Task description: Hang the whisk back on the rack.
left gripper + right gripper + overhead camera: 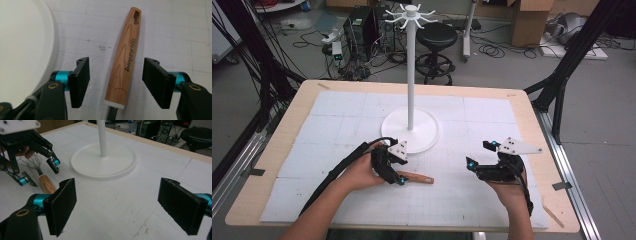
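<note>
A whisk with a wooden handle (418, 178) lies flat on the white mat, in front of the white hook stand (411, 75). My left gripper (399, 171) is lowered over it. In the left gripper view the handle (125, 60) runs between the two pads with a gap on each side, so my left gripper (116, 67) is open around it. The right gripper view shows the wire head (35, 160) under the left gripper (40, 173). My right gripper (482, 154) rests at the right, open and empty (117, 202).
The stand's round base (424, 137) sits mid-table just beyond the left gripper; its edge (25, 45) lies close to the left jaw. Its hooks (411, 14) spread at the top of the pole. A stool (437, 35) and cables are on the floor behind the table.
</note>
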`<state>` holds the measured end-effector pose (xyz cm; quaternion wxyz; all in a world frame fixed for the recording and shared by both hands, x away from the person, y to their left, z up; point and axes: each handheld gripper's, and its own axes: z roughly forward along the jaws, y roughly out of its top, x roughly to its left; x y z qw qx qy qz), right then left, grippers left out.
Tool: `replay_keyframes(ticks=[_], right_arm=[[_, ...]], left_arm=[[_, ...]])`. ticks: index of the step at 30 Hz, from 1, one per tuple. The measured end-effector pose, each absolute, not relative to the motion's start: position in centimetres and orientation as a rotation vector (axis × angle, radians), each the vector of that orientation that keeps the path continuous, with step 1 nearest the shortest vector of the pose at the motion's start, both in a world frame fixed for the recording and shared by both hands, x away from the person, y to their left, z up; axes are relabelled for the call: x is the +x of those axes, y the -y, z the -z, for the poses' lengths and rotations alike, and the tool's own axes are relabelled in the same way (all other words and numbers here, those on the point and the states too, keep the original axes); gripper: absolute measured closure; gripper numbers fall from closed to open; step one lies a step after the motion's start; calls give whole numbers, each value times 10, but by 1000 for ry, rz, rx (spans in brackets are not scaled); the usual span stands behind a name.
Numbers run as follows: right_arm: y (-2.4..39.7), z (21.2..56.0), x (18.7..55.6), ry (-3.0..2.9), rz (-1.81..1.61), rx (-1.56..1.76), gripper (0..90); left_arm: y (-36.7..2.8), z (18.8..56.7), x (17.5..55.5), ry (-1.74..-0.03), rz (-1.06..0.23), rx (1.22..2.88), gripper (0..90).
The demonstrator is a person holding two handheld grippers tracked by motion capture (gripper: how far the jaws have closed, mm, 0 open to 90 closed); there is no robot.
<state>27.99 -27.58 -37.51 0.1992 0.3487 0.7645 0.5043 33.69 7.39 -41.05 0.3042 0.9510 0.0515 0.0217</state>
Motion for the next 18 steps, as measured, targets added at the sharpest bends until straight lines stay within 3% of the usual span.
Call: replay_keyframes(ticks=[7,18], right_arm=[[275,376,281,-2142,-1408,967,145],[275,376,281,-2139,-1403,976,146]], left_arm=[[-67,420,337,-126,-35,2609,539],[-59,416,338,-82,-27,2679,637]])
